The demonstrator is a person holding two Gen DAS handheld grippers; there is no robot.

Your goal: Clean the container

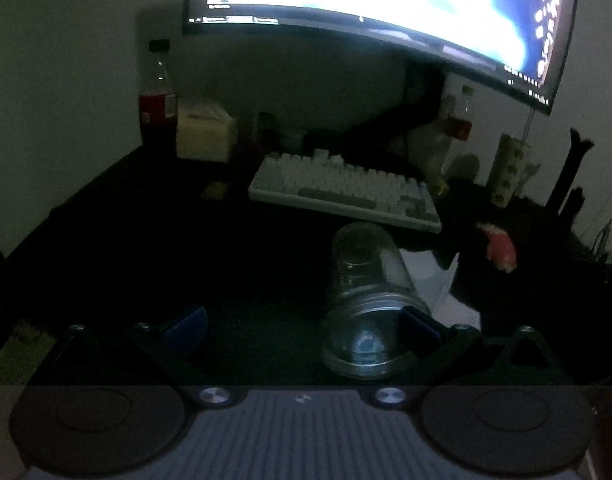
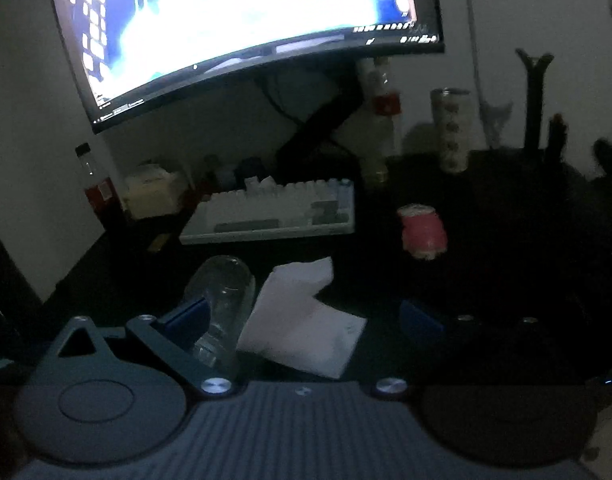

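Observation:
A clear glass jar lies on its side on the dark desk, its mouth towards the left wrist camera. My left gripper is open wide above the desk; its right fingertip shows in front of the jar's rim, and nothing is gripped. A crumpled white paper towel lies just right of the jar. My right gripper is open wide too, with the towel in view between its fingers and the jar by its left fingertip. A pink object sits further right.
A white keyboard lies behind the jar under a bright curved monitor. A bottle of red drink and a pale box stand at the back left. A patterned tumbler and other bottles stand at the back right.

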